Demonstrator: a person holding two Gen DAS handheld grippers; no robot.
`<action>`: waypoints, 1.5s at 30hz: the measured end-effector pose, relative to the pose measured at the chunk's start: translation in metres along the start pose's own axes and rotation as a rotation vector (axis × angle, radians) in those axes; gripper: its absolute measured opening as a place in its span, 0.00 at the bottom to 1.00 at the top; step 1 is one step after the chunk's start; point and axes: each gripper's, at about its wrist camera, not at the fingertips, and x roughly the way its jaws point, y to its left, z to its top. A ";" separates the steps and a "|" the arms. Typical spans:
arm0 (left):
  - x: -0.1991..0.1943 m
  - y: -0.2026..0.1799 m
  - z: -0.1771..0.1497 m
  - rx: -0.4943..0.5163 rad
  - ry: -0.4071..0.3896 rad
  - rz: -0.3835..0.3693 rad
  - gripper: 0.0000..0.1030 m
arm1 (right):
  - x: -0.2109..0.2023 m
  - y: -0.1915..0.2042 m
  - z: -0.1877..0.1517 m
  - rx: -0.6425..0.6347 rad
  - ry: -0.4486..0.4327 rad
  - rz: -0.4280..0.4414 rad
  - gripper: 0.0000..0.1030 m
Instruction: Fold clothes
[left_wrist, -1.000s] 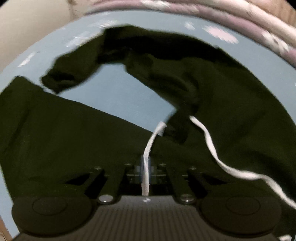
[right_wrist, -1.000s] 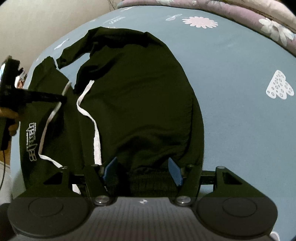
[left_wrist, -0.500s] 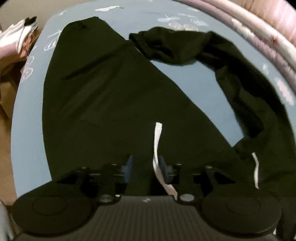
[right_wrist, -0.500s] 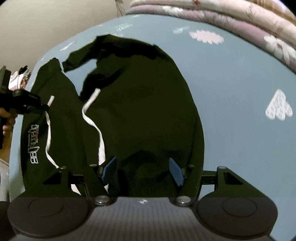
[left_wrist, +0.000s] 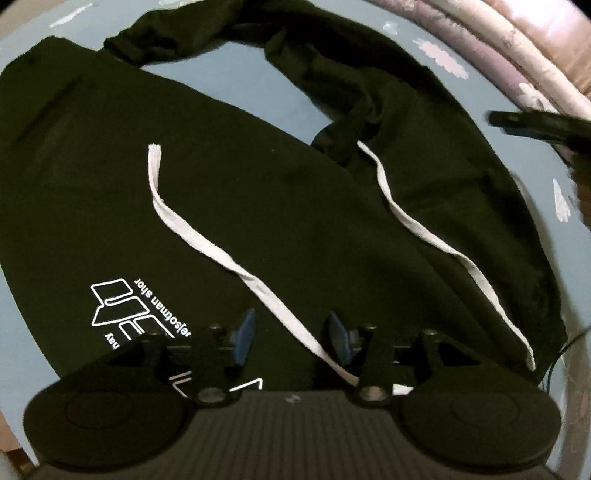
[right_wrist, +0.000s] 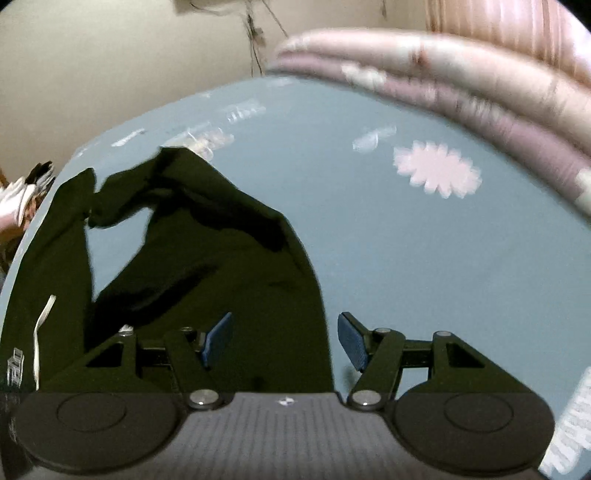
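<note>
A black garment (left_wrist: 295, 206) with a white printed logo (left_wrist: 122, 306) lies spread on the blue bedsheet (right_wrist: 406, 258). Two white drawstrings cross it, one (left_wrist: 207, 243) running back between the blue pads of my left gripper (left_wrist: 291, 341). Its jaws are opening and the pads stand clear of the string and cloth. In the right wrist view my right gripper (right_wrist: 285, 341) hangs open over the garment's right edge (right_wrist: 207, 266), with nothing between its pads. Its dark fingers (left_wrist: 535, 123) also show at the upper right of the left wrist view.
Rolled pink and purple quilts (right_wrist: 443, 74) line the far side of the bed. The sheet carries white and pink flower prints (right_wrist: 436, 173). A pale wall (right_wrist: 110, 66) stands behind. Some white and pink things (right_wrist: 22, 199) sit beyond the bed's left edge.
My left gripper let go of the drawstring, opened and drew back, so the logo came into view. My right gripper swung right, off the waistband toward bare sheet.
</note>
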 end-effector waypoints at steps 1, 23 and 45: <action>-0.001 0.001 0.000 -0.004 0.000 -0.006 0.44 | 0.012 -0.007 0.004 0.024 0.022 0.007 0.66; -0.010 -0.003 -0.008 -0.018 0.003 -0.050 0.58 | -0.005 -0.019 -0.027 0.148 0.036 -0.028 0.52; -0.010 -0.110 -0.075 0.247 0.202 -0.157 0.62 | -0.096 -0.004 -0.157 0.244 0.257 -0.018 0.23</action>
